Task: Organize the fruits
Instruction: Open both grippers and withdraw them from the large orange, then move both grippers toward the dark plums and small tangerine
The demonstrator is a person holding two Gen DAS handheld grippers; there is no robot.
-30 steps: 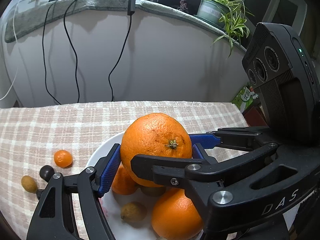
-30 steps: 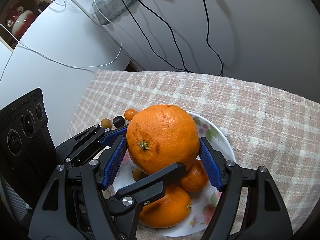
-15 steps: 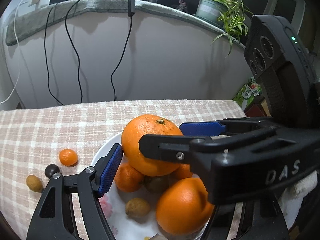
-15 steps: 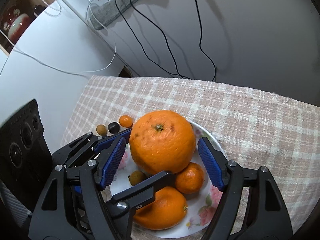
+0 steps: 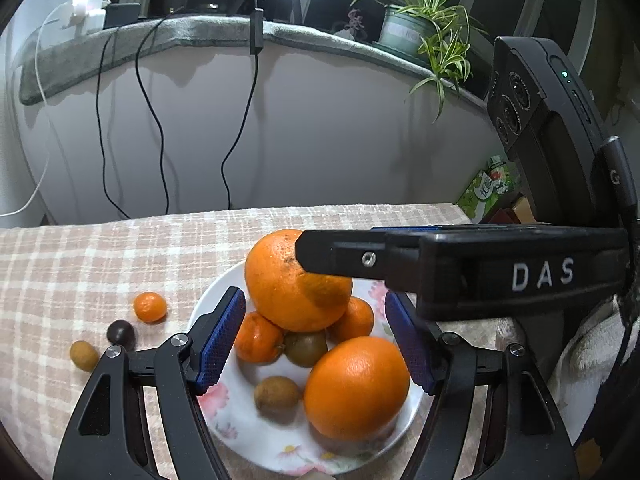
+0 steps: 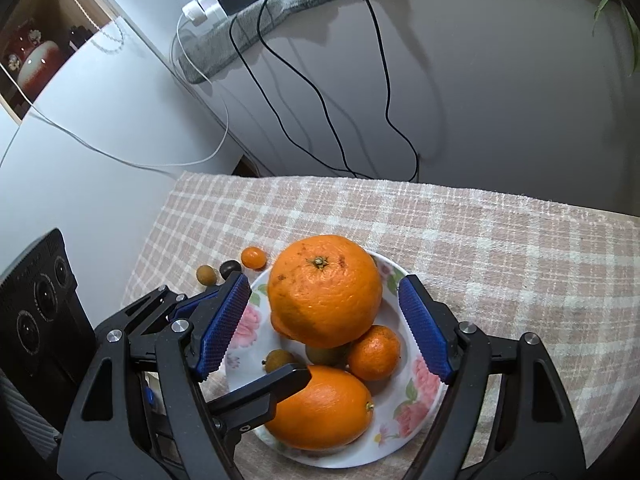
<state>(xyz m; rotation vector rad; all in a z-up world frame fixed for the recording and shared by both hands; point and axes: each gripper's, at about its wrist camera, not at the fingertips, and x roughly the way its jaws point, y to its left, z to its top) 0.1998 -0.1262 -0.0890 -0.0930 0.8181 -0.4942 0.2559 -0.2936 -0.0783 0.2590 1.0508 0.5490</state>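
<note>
So the big orange [image 6: 325, 290] is parked on top of the pile in the floral plate [image 6: 416, 396], propped up by a small mandarin [image 6: 374, 353], a greenish-brown fruit underneath and another mandarin mostly hidden on the other side, with a second large orange [image 6: 320, 410] lying at the near edge. Looks like stacking is the only way to fit everything, since the plate is already crowded. Both grippers are released: the right gripper [image 6: 324, 324] has its blue pads standing off either side of the top orange without touching, and the left gripper [image 5: 316, 340] is spread wide over the plate too. The top orange is basically round, so no real long axis, but its stem end points up and slightly away. Three little fruits, a kumquat [image 5: 149, 307], a dark one [image 5: 121, 333] and a tan one [image 5: 84, 355], sit on the checked cloth [image 6: 480, 240] just beside the plate, so I'd guess those go next.
</note>
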